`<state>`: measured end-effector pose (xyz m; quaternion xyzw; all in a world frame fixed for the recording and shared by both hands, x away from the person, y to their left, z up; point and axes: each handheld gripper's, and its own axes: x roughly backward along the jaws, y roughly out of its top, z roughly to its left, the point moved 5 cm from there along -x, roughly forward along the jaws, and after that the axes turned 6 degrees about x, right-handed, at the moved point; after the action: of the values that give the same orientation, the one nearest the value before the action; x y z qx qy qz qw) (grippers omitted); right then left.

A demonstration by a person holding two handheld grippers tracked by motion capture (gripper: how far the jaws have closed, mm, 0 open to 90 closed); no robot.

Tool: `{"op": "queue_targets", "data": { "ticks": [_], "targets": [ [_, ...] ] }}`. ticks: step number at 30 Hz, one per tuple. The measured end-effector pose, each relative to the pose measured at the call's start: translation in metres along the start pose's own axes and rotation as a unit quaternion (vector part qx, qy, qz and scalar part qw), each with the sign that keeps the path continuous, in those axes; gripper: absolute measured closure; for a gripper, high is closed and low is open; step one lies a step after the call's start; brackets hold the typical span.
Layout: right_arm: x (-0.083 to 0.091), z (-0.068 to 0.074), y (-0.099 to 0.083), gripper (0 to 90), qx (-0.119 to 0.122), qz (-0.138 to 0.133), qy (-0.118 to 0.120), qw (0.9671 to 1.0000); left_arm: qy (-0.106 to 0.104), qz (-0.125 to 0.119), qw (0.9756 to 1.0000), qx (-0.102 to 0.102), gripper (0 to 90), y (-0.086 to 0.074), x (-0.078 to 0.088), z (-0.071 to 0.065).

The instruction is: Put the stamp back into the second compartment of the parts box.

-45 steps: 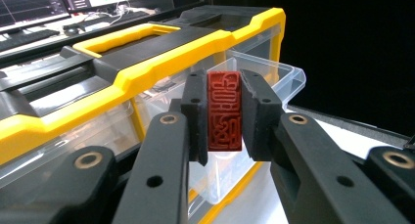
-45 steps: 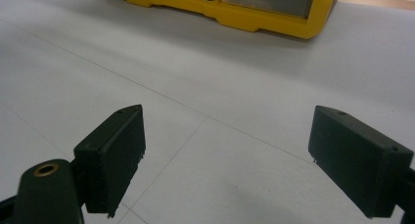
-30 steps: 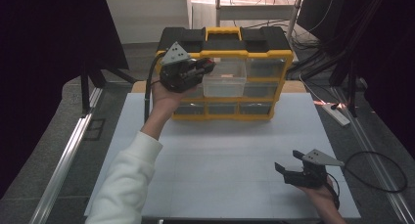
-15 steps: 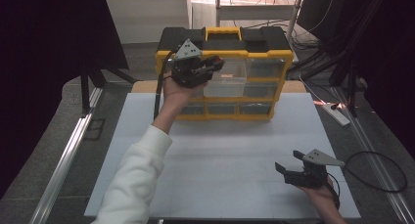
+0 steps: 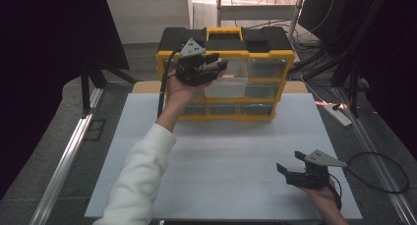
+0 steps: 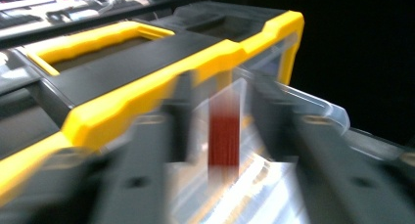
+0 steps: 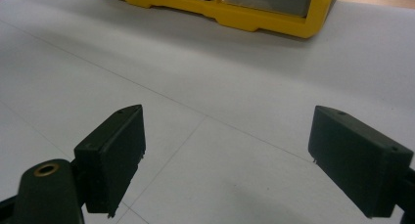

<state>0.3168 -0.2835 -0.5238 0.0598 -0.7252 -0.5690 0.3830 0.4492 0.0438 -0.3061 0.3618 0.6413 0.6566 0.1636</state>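
- Inspecting the yellow organizer (image 5: 226, 112) at the far side of the white surface (image 5: 221, 176): one clear drawer (image 5: 227, 85) of the upper row stands pulled out.
- Your left tool (image 5: 216, 68) hangs over that drawer, jaws just opening; a small red piece (image 6: 223, 136) shows between them, blurred, apparently released.
- Your right tool (image 5: 290, 167) rests wide and empty.
- Closing the drawer remains.

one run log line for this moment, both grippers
left gripper: open, jaws just opening, red piece between | drawer: pulled out | right gripper: open, over table
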Motion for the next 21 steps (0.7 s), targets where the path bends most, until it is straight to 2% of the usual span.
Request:
{"op": "queue_targets", "data": {
  "ticks": [1, 5, 9, 11, 18, 21],
  "targets": [
    [0.0, 0.0, 0.0, 14.4, 0.0, 0.0, 0.0, 1.0, 0.0, 0.001, 1.0, 0.002, 39.8, 0.0, 0.0, 0.0],
    [0.0, 0.0, 0.0, 14.4, 0.0, 0.0, 0.0, 1.0, -0.023, -0.001, 0.9997, 0.013, 33.3, 0.001, 0.005, -0.003],
    [0.0, 0.0, 0.0, 14.4, 0.002, 0.0, 0.0, 1.0, -0.024, -0.001, 0.9997, 0.011, 26.2, -0.001, 0.009, -0.004],
    [0.0, 0.0, 0.0, 14.3, 0.002, 0.0, 0.0, 1.0, -0.033, -0.002, 0.9994, 0.012, 24.6, -0.003, 0.012, -0.005],
    [-0.002, 0.001, 0.0, 14.4, 0.003, 0.0, 0.0, 1.0, -0.046, 0.0, 0.9989, 0.012, 22.3, -0.009, 0.023, -0.008],
    [-0.002, 0.0, 0.0, 14.4, 0.001, 0.002, -0.001, 1.0, -0.057, -0.002, 0.9984, 0.006, 22.3, -0.011, 0.028, -0.011]
  ]
}}
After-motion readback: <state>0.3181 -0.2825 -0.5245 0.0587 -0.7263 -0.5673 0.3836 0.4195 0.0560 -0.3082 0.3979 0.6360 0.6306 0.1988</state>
